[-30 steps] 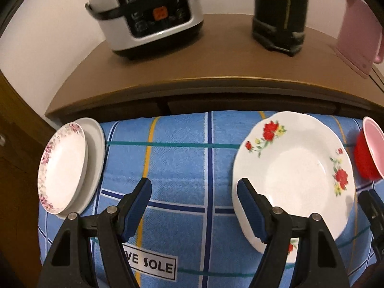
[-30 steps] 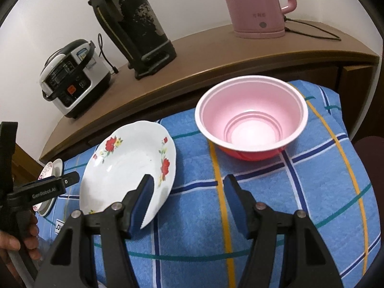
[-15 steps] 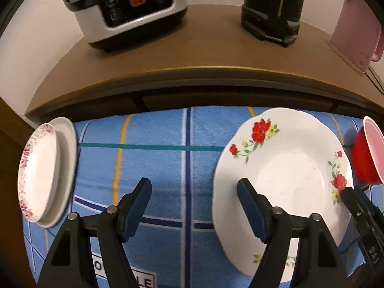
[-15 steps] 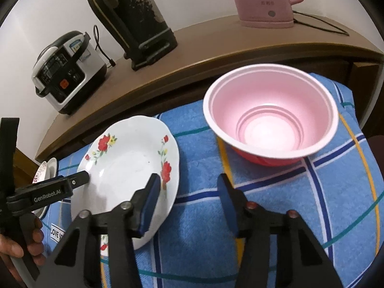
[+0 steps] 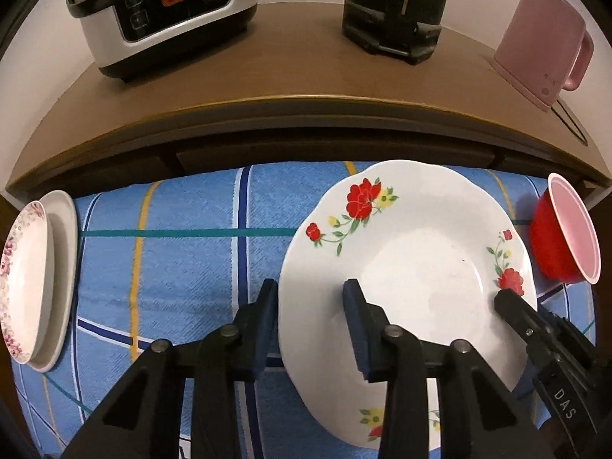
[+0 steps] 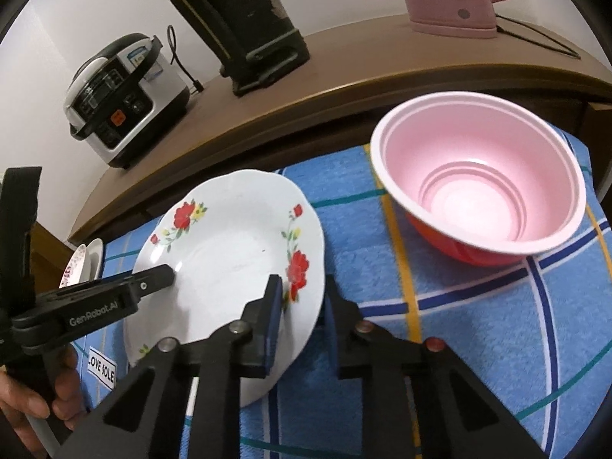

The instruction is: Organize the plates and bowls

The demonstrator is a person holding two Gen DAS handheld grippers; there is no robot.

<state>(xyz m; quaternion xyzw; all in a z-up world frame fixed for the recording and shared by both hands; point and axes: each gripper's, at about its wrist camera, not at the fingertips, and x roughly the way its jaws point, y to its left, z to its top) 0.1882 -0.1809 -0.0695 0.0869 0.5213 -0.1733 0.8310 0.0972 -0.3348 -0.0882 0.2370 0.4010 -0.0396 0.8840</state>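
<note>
A: Far left of the left tongs [image 5: 310,306], what sits on the blue checked cloth [image 5: 183,267]?

B: Two stacked small plates [image 5: 34,283], the top one with a pink floral rim.

A: And the left tongs themselves?

B: Spread apart, straddling the left rim of the white flowered plate [image 5: 413,267]: one pad outside on the cloth, one over the plate's well. Not clamped.

A: The right tongs [image 6: 300,306]?

B: Also apart, astride the same plate's right rim beside a red flower, gap narrow.

A: Beyond them?

B: To their right, the pink bowl [image 6: 478,191] rests on the cloth, apart from the plate. Behind, on the brown tabletop [image 5: 306,76], a rice cooker [image 5: 160,11], a black flask [image 5: 394,7] and a pink kettle [image 5: 543,42].
</note>
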